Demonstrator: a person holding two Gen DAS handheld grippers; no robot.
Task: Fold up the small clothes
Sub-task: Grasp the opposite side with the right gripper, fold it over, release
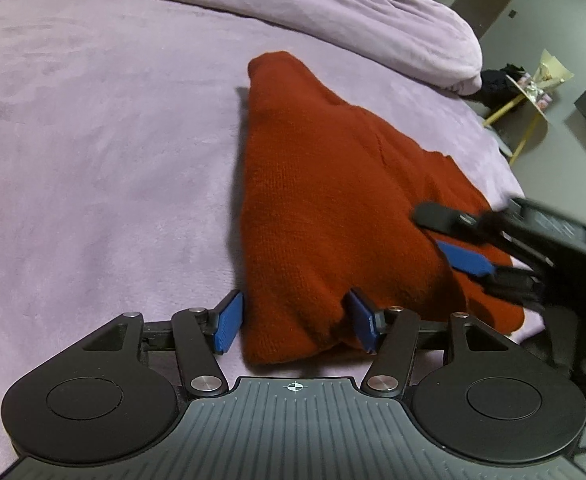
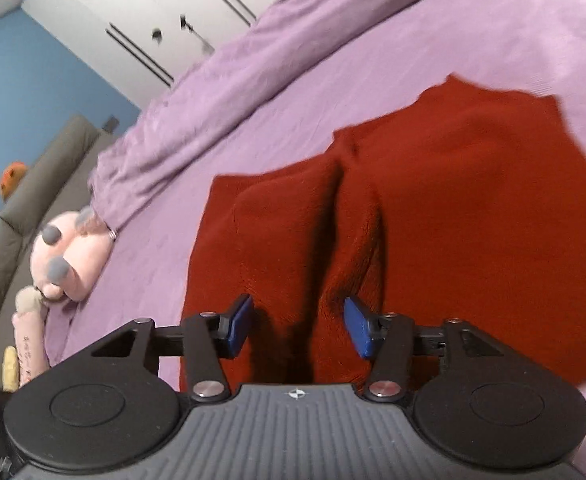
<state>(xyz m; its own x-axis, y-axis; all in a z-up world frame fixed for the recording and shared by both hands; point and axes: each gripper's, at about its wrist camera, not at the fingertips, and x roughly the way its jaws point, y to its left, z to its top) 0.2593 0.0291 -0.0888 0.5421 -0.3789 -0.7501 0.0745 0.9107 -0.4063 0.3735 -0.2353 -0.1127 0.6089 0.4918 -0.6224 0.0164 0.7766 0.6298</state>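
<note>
A red knit garment (image 1: pixel 325 208) lies partly folded on the purple bed cover (image 1: pixel 93 160). My left gripper (image 1: pixel 295 322) is open, its blue pads on either side of the garment's near corner. My right gripper (image 1: pixel 449 240) shows at the right of the left wrist view, open, its fingers over the garment's right edge. In the right wrist view the garment (image 2: pixel 433 208) fills the middle with a deep crease down it, and my right gripper (image 2: pixel 297 326) is open just above the cloth near that crease.
A rolled purple duvet (image 1: pixel 333 12) lies along the far side of the bed. A pink plush toy (image 2: pixel 67 256) sits at the bed's edge beside a grey sofa (image 2: pixel 21 184). A small yellow-legged side table (image 1: pixel 529 100) stands off the bed.
</note>
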